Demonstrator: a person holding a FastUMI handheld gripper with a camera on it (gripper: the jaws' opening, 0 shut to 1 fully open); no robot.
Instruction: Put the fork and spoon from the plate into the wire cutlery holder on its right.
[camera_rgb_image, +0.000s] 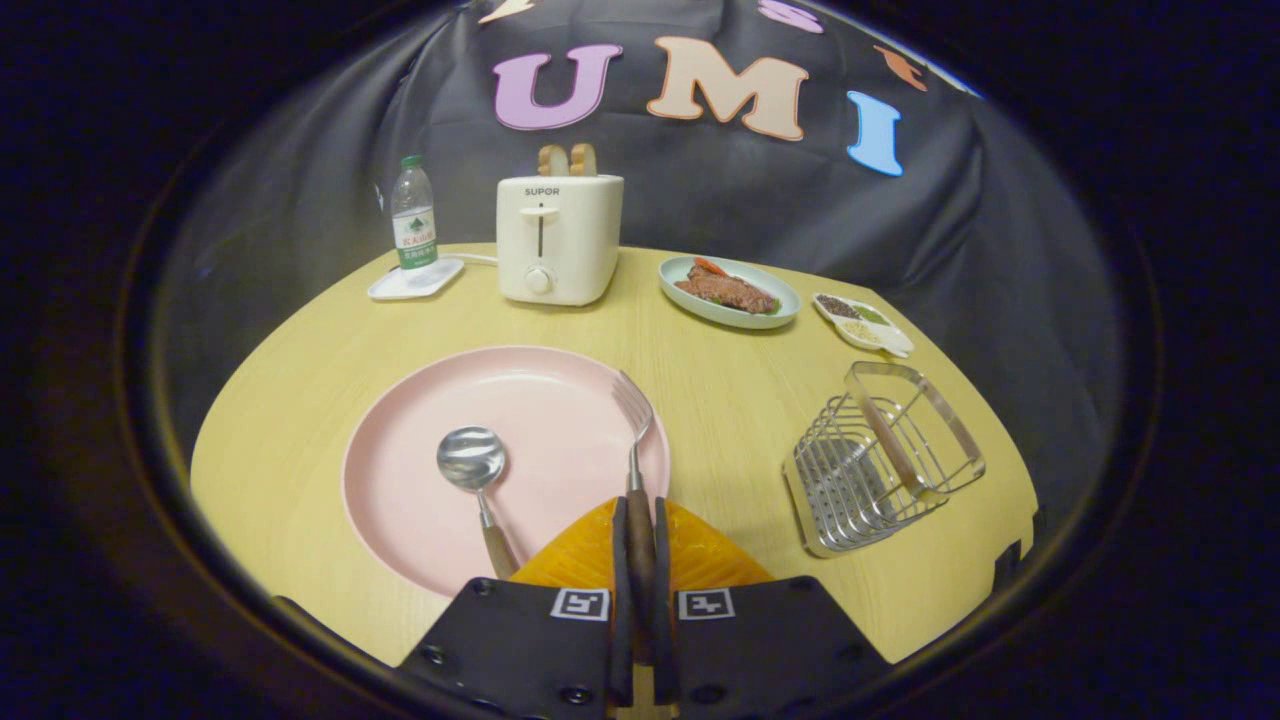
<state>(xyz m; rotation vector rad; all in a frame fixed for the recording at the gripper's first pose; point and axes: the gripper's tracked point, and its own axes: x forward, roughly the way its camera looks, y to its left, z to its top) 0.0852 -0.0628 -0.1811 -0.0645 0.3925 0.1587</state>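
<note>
Over the pink plate (520, 400), my gripper (640, 560) pinches the fork (634, 440) by its handle.
Both fingers press on that handle, tines pointing away across the plate; the spoon (472, 462) lies on the plate just left, and the wire cutlery holder (880, 460) stands on the table (720, 360) to the right.
</note>
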